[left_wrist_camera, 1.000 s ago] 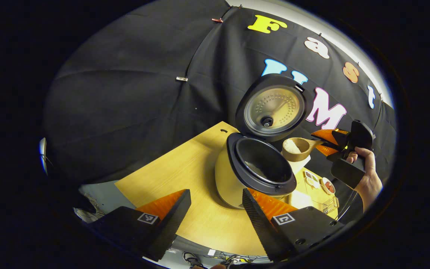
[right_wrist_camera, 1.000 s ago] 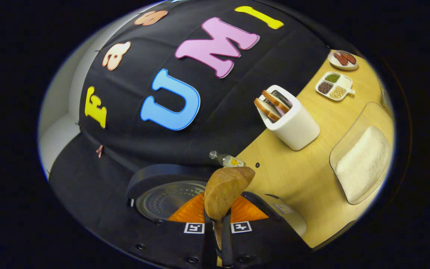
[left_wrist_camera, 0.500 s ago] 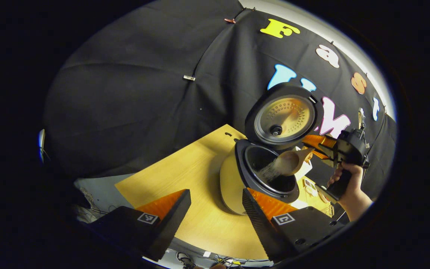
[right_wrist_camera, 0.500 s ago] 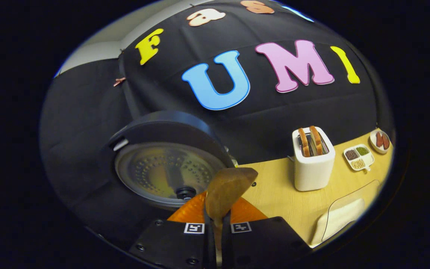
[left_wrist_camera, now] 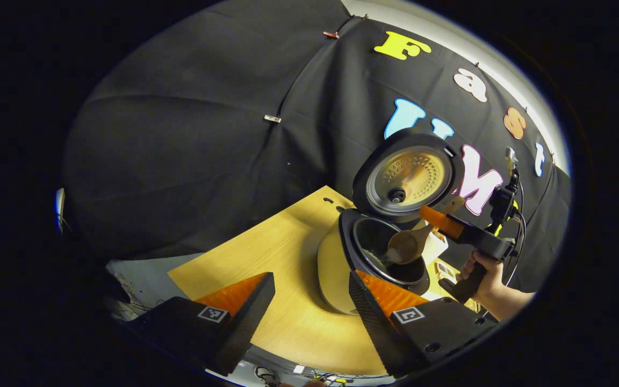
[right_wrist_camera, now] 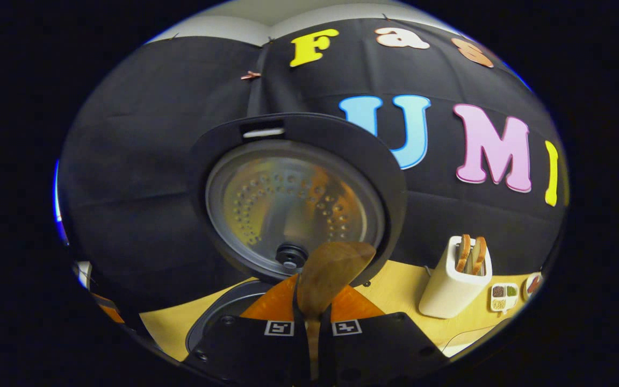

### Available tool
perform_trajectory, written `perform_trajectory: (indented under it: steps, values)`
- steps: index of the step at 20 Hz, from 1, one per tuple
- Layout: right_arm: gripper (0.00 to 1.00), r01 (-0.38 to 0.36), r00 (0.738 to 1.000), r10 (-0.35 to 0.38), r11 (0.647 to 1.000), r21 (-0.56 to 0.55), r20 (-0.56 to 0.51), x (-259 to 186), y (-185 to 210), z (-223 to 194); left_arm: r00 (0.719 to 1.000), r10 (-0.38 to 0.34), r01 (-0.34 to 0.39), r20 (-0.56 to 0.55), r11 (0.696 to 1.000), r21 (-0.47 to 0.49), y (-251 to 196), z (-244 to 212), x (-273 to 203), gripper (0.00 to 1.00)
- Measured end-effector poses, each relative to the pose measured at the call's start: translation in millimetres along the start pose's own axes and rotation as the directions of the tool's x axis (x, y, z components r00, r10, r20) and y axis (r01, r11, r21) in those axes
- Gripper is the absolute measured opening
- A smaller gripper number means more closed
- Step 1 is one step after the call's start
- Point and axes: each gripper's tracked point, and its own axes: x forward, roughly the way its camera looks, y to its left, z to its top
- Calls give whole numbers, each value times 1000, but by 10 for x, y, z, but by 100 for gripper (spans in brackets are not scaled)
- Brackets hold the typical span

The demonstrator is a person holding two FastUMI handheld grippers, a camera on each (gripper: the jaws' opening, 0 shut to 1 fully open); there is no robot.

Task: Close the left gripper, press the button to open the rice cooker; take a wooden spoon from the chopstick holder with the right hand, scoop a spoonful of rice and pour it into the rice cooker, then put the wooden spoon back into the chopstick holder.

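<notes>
Your left claw (left_wrist_camera: pixel 309 301) hangs released, in front of the cream round rice cooker with its dark lid up (left_wrist_camera: pixel 342 258); your right claw (right_wrist_camera: pixel 312 322) is clenched on the wooden spoon (right_wrist_camera: pixel 331 271), tipped over its pot. You look to be finishing the pour; next, level the spoon and return it to the chopstick holder.

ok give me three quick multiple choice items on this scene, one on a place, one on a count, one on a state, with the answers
1. Where is the bowl of the wooden spoon?
A. over the open rice cooker
B. in the toaster
C. flat on the table

2. How many bread slices stand in the toaster?
A. none
B. two
C. five

3. What state is the rice cooker's lid in?
A. shut
B. taken off and lying on the table
C. swung up, open

Answers: 1 A, the left gripper view shows it tipped at the pot's mouth. 2 B, two slices stick out. 3 C, the lid's metal inside faces out.
</notes>
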Motion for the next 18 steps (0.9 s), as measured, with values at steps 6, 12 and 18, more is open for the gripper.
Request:
perform_trajectory:
  steps: [6,12,18]
  values:
    - [11,-61,998,62,988,-141,7,-78,246,-29,999,-12,10,30,998,67,-43,73,-4,96]
    - [11,-33,999,31,998,62,30,-264,82,190,998,-2,-5,57,993,119,-146,94,-65,96]
    - [11,69,996,-81,969,238,40,-757,-446,382,997,-57,50,50,989,137,-566,18,-94,96]
